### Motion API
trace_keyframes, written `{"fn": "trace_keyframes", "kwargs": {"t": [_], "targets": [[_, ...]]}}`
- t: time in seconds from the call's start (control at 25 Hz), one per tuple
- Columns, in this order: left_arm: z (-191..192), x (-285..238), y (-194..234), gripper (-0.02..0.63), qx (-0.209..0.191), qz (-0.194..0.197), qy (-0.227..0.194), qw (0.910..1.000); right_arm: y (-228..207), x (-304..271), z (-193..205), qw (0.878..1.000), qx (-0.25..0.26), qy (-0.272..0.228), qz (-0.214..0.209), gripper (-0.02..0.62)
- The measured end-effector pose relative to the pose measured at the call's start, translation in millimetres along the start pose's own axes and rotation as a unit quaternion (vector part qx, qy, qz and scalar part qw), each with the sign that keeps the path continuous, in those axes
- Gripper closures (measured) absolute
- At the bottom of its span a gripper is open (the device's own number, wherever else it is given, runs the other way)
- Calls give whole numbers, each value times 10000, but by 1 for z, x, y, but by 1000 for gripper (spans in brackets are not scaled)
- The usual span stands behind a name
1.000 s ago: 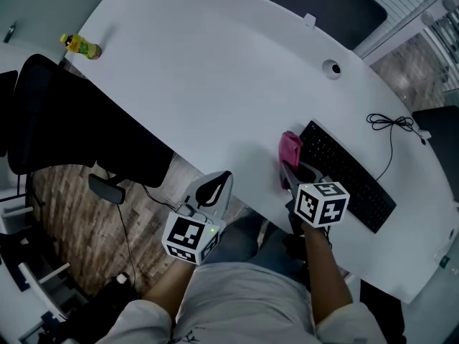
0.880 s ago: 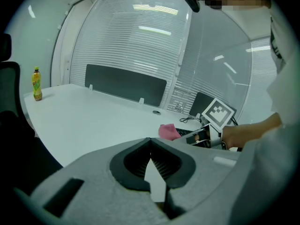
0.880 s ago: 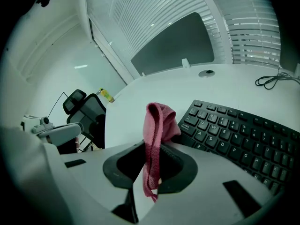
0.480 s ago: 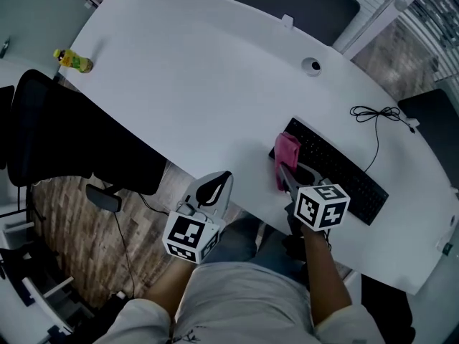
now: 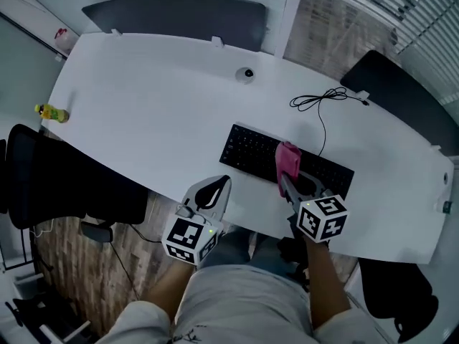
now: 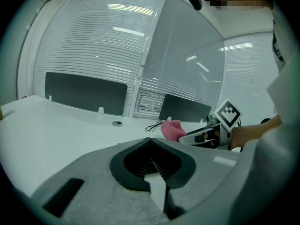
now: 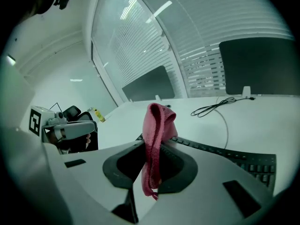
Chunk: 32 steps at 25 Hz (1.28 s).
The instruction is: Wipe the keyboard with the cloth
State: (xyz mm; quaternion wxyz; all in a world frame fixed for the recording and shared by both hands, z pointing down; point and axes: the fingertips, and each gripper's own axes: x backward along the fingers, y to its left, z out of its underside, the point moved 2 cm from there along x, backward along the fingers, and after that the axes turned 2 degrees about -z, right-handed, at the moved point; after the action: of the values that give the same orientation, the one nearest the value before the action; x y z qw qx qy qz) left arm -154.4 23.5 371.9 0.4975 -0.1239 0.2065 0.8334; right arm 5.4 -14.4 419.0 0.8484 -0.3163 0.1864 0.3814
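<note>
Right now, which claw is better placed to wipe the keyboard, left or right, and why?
Right. The right claw is shut on the pink cloth, right at the keyboard. The left claw is shut and empty.

nubby pink terry cloth (image 5: 288,165), matt black plastic keyboard (image 5: 251,149), smooth white desk (image 5: 143,110)

This is an office. A big, white, curved desk (image 5: 143,106) fills most of the room. A black keyboard (image 5: 247,149) lies on its near side, and a thin black cable (image 5: 323,100) curls farther back. There is a round hole for wires (image 5: 247,72) in the desk top. Dark screens (image 5: 172,16) stand along the far edge of the desk. A black office chair (image 5: 50,185) is at the left, on a wood-look floor (image 5: 93,271). Long blinds (image 6: 93,46) hang on the far side.
</note>
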Motion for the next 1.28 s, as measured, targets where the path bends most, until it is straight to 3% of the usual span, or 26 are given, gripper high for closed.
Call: {"fn": "trace_keyframes", "kwargs": {"t": [0.32,0.64,0.92,1.28], "targets": [[-23,-26,-77,595,-182,455,-77,9988,-48,89,-6,9980,80,-505,373,534],[-51,-41,-141,595,-460,773,-177,9958,-66,164,-13,9951,300,-745,580,534],[-59,-32,-172,595,-618,890,-235,9938,-80,210,-7,9925,313,-830,837,534],[-68,-19,-178,595,-713,842,-287,9935,-85,240,-1,9907,244,-900,988,534]]}}
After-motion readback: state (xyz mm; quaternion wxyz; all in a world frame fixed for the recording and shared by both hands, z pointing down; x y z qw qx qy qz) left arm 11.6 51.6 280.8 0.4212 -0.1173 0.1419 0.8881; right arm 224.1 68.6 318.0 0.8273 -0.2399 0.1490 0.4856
